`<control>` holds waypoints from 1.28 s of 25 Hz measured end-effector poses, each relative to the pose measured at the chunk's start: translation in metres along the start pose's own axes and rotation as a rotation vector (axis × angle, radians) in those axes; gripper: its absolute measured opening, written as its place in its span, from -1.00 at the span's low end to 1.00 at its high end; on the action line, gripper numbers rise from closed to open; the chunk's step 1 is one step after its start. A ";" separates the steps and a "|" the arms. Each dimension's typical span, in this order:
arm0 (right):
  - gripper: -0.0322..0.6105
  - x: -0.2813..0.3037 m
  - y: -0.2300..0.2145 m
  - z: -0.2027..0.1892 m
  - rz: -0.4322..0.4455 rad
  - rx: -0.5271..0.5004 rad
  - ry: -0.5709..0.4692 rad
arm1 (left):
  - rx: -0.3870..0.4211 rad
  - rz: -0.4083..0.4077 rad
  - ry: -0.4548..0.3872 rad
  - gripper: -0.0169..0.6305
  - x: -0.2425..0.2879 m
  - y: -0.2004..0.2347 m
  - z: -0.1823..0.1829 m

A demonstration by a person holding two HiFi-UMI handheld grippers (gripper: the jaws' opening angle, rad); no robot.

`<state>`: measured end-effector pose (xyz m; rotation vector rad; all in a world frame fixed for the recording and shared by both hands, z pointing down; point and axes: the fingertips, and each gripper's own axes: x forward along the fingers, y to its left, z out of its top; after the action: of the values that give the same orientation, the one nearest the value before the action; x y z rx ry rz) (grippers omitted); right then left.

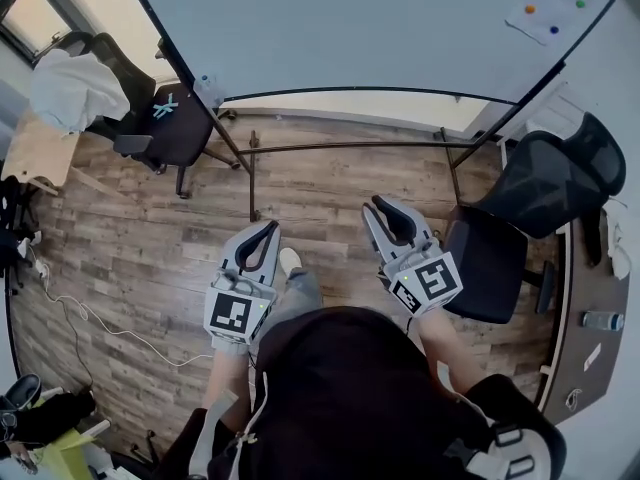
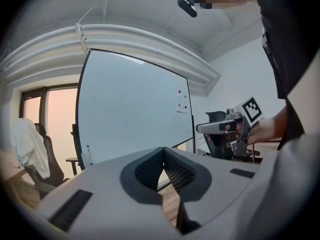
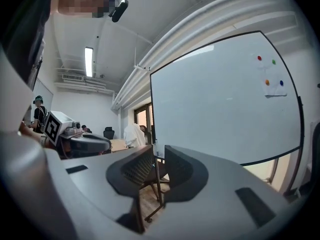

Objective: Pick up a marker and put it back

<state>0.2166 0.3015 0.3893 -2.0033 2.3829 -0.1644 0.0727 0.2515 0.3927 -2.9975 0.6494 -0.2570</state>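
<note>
**Task status.** No step of the task had been carried out.

- The left gripper and the right gripper were both held low in front of the person, over the wooden floor and well apart from the whiteboard.
- Neither gripper carried anything.
- In the left gripper view the two pads met at their tips, with nothing between them.
- In the right gripper view the pads stood narrowly parted. Only the floor and a leg of the board stand showed through the slit.

**Location of the task item.** A small upright object with a blue top, judged to be the marker, sat at the lower left corner of the whiteboard. It was too small to confirm.

**Work outstanding.** The approach, the grasp, the lift and the return all remained to be done.

**Labels and writing.**

- No brand name or legible text appeared in any view.
- Each gripper carried a cube printed with black-and-white square codes. These were patterns, not lettering.
- A paper sheet was fixed to the board by red, green, orange and blue magnets. Nothing could be read on it.
- The rest of the board surface was blank.
</note>
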 end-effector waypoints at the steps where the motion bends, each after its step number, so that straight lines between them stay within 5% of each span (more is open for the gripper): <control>1: -0.64 0.015 -0.004 0.002 -0.002 -0.005 0.003 | 0.008 -0.006 -0.007 -0.92 0.008 0.013 -0.002; 16: -0.65 0.242 -0.015 0.013 0.007 -0.007 0.065 | -0.056 0.007 0.017 -0.92 0.078 0.231 -0.022; 32: -0.64 0.375 0.014 0.001 0.174 -0.073 0.156 | -0.184 0.198 0.073 -0.92 0.042 0.328 -0.060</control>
<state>0.1378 -0.0646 0.4055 -1.8635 2.6812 -0.2407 -0.0326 -0.0657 0.4258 -3.0755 1.0230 -0.3109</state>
